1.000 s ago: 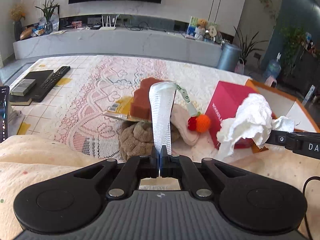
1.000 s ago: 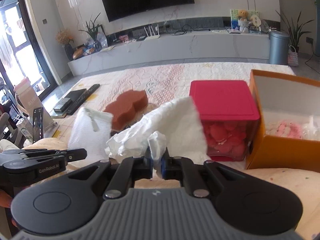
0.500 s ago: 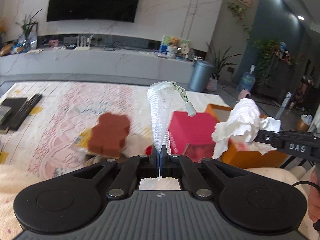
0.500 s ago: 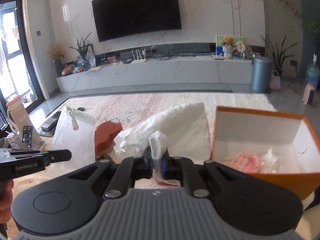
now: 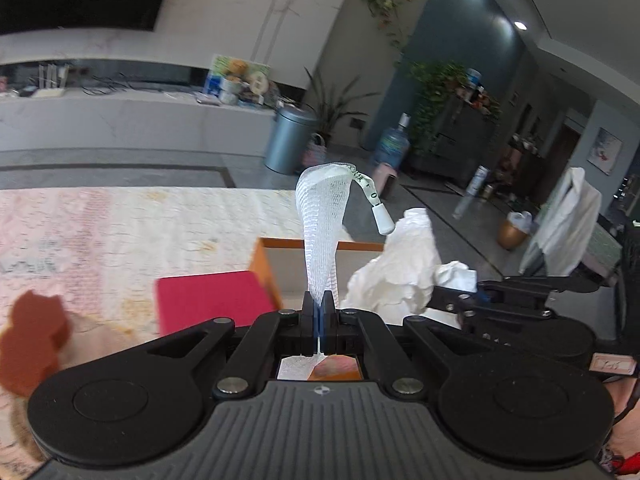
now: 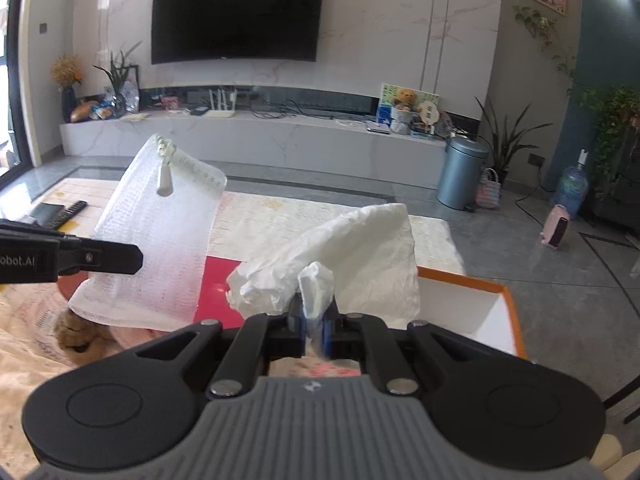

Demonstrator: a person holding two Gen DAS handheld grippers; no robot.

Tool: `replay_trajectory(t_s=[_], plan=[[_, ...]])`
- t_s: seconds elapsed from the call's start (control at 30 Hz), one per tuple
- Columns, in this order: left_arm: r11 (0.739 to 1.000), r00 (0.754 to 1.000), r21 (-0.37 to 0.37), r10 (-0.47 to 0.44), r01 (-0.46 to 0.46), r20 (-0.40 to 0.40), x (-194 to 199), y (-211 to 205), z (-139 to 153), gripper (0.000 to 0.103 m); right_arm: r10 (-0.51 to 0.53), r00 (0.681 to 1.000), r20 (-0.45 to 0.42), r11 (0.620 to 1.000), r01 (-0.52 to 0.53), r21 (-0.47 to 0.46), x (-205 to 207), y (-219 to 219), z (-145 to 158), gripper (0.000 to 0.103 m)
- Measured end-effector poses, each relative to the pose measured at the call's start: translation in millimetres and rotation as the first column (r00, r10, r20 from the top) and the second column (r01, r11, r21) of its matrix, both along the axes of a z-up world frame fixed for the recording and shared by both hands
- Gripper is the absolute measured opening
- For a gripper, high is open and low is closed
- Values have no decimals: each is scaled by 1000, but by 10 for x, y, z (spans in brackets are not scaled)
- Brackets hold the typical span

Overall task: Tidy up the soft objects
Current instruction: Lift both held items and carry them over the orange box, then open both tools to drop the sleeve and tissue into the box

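Left wrist view: we see the left gripper with jaws pinching a white mesh bag that stands up above them, orange box just past the jaws. Right gripper jaws clamp a crumpled white tissue, orange box ahead-right, red box ahead-left.

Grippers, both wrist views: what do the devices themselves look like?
Both match: the left gripper and right gripper have matte black linkage arms with silver pivot pins, round black side discs, a ribbed grey body and blue-lined jaws. White lettering reading "obot.AI" marks the left one's side.
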State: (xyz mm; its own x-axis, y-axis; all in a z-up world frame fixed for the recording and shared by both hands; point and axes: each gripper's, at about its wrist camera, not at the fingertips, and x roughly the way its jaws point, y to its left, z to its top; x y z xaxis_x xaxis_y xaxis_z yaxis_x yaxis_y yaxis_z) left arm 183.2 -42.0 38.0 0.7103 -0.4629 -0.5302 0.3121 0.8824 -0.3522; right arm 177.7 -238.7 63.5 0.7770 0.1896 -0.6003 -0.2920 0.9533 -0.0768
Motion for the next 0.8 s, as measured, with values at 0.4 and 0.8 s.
replay_trajectory(t_s=[0.4,0.8], plan=[[988,979,64,-131,142,-156,810,-722,-371,0,-15,994,-107,987,-3,-162,667,-380,-480,5],[966,951,164,-151,200,-271,1193,-1065,-793,1,-15,967,-256,977,-40,-208,1225,-472,-1098,6]])
